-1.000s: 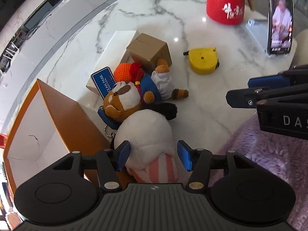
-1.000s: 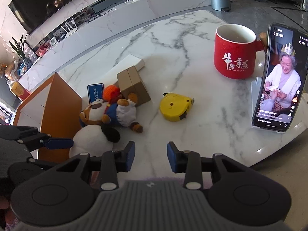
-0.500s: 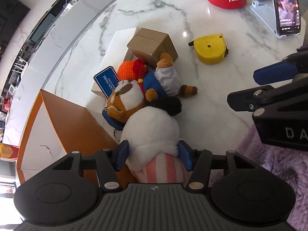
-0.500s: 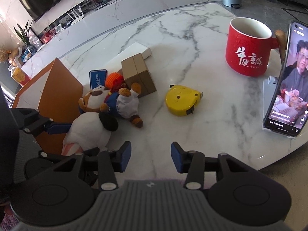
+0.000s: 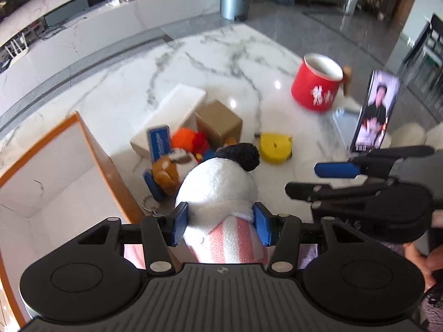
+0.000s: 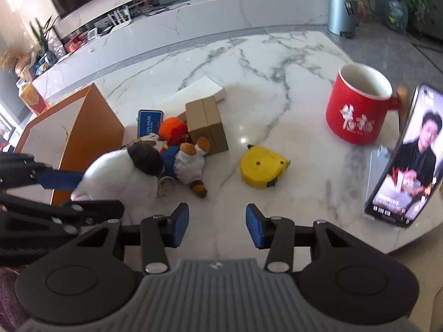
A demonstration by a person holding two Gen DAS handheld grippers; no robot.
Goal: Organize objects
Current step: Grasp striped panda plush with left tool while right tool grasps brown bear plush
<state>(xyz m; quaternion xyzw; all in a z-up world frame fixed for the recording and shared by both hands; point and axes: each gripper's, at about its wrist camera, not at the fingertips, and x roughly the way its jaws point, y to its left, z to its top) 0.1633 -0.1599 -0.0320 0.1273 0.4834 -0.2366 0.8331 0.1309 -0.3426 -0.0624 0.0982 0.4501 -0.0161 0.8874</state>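
Bear toy (image 6: 182,155), cardboard box (image 6: 206,127) and orange bin (image 6: 88,127) crowd the white plush (image 5: 221,182).

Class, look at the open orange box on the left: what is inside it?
The orange box shows only bare white inner walls with a small dark crack mark; nothing lies in the visible part. Its near bottom corner is hidden behind the left gripper, which grips the white plush toy.

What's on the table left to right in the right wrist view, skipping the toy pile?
Orange box → brown carton → yellow tape measure → red mug → phone on its stand.
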